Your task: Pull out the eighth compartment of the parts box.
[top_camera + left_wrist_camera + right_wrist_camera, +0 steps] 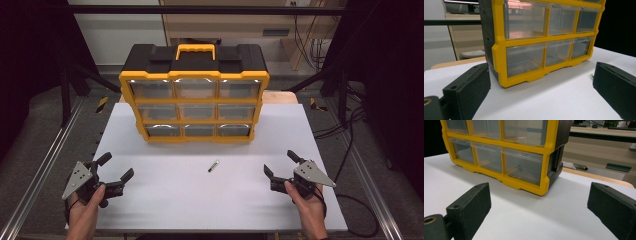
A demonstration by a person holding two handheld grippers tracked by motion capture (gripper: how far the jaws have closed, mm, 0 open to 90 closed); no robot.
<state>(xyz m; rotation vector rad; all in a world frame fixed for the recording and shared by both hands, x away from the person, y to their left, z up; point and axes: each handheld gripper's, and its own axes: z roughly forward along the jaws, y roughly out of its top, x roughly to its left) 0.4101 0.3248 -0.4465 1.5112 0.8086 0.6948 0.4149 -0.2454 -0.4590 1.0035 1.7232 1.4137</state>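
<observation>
White table (165, 200) bare across its near half | yellow drawer cabinet (194, 100) at far edge | small dark pen-like item (213, 166) mid-table, between and well apart from both grippers | left gripper (116, 167) wide, empty | right gripper (281, 163) wide, empty

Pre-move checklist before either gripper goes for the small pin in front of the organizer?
1. Left gripper open and holding nothing: ok.
2. Right gripper open and holding nothing: ok.
3. Small dark pin-like object lying free on the white table, apart from both grippers: ok.
4. Yellow-and-black plastic drawer organizer upright, its clear drawers all shut: ok.
5. What the pin is, and what the drawers hold: cannot tell.
</observation>
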